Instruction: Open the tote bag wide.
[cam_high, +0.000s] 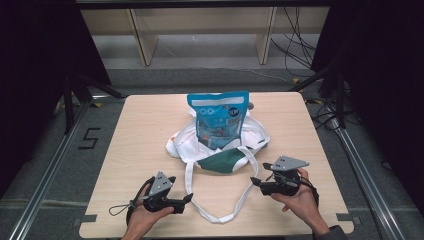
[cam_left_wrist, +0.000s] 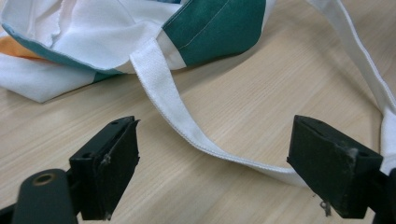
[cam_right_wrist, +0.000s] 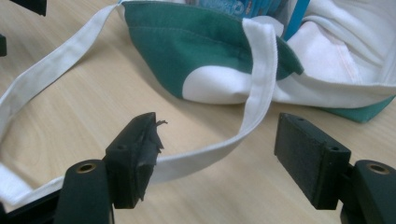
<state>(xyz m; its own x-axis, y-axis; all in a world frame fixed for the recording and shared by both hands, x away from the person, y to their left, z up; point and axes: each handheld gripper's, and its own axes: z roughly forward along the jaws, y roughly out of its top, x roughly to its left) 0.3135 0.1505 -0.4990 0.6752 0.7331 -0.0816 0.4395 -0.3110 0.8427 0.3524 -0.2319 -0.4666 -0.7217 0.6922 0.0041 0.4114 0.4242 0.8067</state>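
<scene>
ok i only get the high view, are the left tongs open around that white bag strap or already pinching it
observer: Open. The left tongs stand wide apart, low over the light wooden table, and the white fabric strap runs between the jaws unpinched.
operator: and the right tongs
observer: Also wide open. The right tongs have the strap's other run crossing loose between the jaws.
operator: pads look ok
observer: Not quite. One black pad on the right tongs is torn and frayed at its tip.
</scene>
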